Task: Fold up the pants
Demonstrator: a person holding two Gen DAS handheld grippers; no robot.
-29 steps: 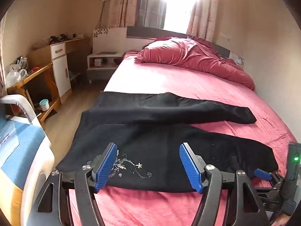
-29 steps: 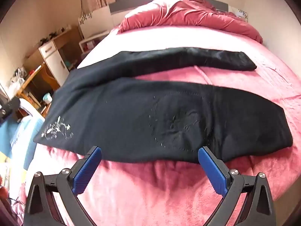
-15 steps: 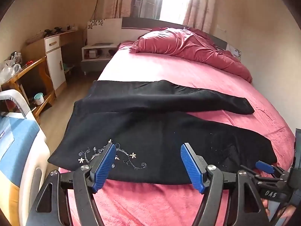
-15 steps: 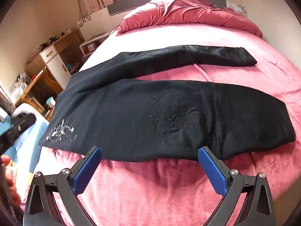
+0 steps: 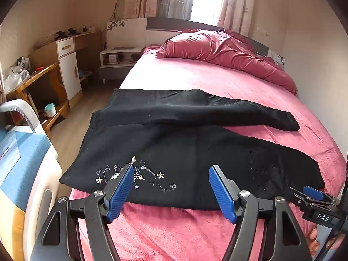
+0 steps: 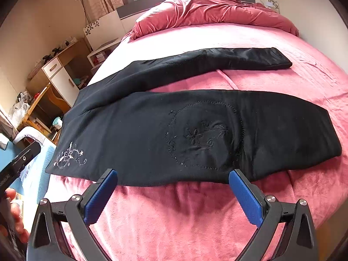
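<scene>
— Black pants (image 5: 187,152) spread flat across the pink bed (image 5: 174,235), waistband toward the left edge, both legs running off to the right, the far one angled away.

— And the tools?

— The left gripper (image 5: 170,192) hangs over the white flower embroidery (image 5: 134,175), blue pads wide apart, nothing between them. The right gripper (image 6: 174,195) sits just short of the near leg's hem edge, equally spread, gripping nothing.
</scene>
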